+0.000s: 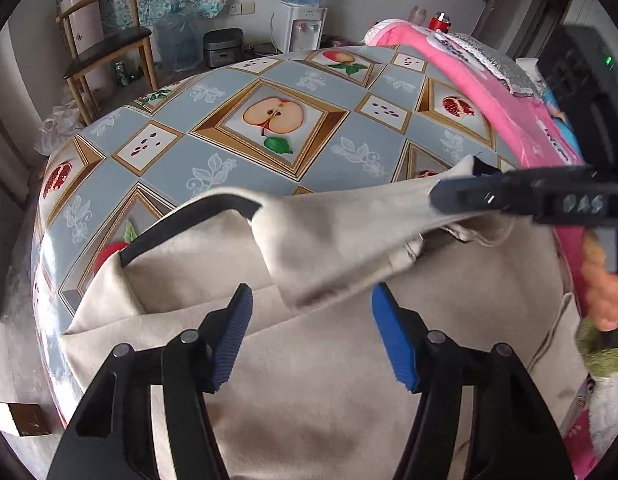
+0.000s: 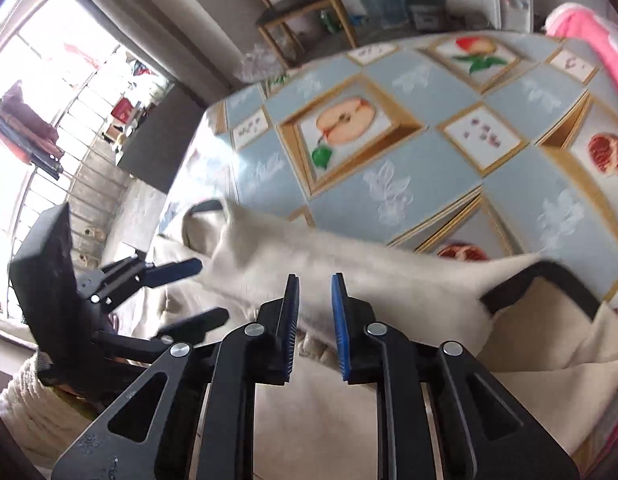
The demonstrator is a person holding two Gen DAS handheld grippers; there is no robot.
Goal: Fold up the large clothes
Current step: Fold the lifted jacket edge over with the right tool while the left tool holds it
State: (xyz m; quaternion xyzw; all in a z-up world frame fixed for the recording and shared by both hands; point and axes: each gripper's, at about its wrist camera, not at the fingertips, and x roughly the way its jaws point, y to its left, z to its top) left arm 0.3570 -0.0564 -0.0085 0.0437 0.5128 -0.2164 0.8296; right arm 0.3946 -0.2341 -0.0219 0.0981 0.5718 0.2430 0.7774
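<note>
Found the beige garment (image 1: 329, 380) spread over the near part of the fruit-patterned table (image 1: 229, 160), filling the lower half of both views, with one black-trimmed fold lifted. Saw the right gripper (image 2: 315, 292) fingers nearly together, pinching that raised fold, and the left gripper (image 1: 309, 308) fingers spread just above the cloth, gripping nothing. Noted a pink cloth (image 1: 489, 92) at upper right.
</note>
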